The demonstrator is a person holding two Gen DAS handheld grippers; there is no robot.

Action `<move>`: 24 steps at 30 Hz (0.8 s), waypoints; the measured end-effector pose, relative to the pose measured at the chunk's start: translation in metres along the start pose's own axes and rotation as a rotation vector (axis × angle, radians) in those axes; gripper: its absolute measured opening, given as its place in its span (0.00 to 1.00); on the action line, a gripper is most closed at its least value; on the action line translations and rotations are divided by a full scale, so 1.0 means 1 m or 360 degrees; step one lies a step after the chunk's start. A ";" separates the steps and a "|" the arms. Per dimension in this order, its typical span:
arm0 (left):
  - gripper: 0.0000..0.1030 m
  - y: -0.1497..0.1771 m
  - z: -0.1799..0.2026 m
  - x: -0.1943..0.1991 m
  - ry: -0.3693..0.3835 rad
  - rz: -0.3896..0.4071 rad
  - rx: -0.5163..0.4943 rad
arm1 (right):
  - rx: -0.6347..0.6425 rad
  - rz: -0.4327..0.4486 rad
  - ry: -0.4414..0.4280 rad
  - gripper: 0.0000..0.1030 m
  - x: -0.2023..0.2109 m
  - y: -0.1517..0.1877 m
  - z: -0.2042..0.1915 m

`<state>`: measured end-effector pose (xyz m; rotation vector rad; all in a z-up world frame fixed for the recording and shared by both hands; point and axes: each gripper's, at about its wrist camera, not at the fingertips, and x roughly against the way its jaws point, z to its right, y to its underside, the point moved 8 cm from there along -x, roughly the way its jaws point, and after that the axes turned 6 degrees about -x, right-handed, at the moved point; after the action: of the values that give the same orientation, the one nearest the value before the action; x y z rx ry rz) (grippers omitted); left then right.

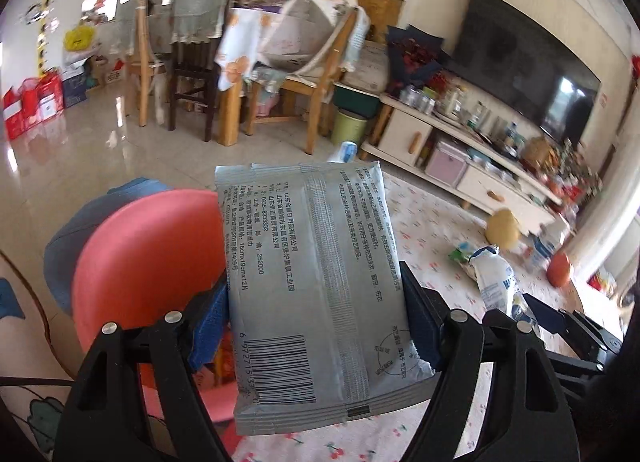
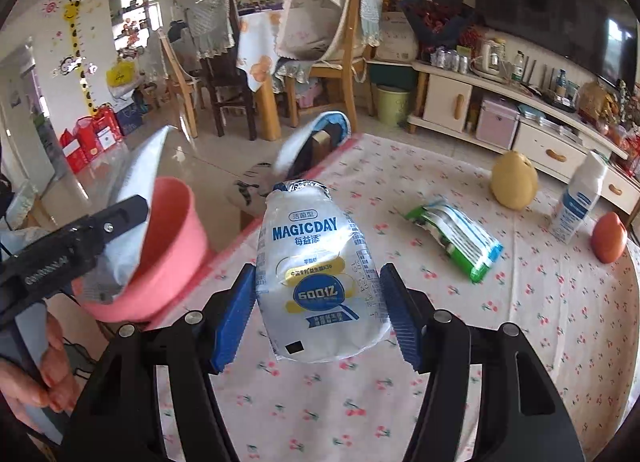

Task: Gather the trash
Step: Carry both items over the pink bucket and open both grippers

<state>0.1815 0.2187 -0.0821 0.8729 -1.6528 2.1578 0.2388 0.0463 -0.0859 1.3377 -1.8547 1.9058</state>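
Grey foil wet-wipe packet (image 1: 316, 294) is sitting clamped in the left gripper (image 1: 320, 322) jaws, hiding half the pink plastic bin (image 1: 152, 262). Right gripper (image 2: 320, 314) jaws are pinching the white MAGICDAY yogurt pouch (image 2: 320, 278) above the floral-cloth desk (image 2: 520, 342).

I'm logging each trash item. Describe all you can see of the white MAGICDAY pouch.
The MAGICDAY pouch is a glossy white, crumpled plastic pouch with blue lettering, a yellow band, a blue round badge and a silvery top edge. It stands roughly upright above the cherry-print tablecloth, squeezed between the right claw's blue pads.
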 end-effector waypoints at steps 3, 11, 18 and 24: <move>0.75 -0.005 -0.035 -0.003 -0.0076 0.0004 0.0124 | 0.0031 -0.0004 -0.0119 0.62 -0.009 -0.014 -0.041; 0.75 -0.002 -0.111 -0.015 -0.0214 -0.0068 0.0472 | 0.0067 -0.0084 -0.0338 0.62 -0.052 -0.032 -0.129; 0.75 0.004 -0.142 -0.029 -0.0288 -0.0125 0.0603 | -0.0015 -0.0213 -0.0399 0.69 -0.090 -0.014 -0.138; 0.81 -0.004 -0.134 -0.022 -0.0329 0.0024 0.0480 | -0.0014 -0.0152 -0.0289 0.87 -0.070 0.001 -0.105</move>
<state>0.1625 0.3497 -0.1139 1.2072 -1.4427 2.4394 0.2300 0.1687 -0.1153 1.6142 -1.8382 1.7804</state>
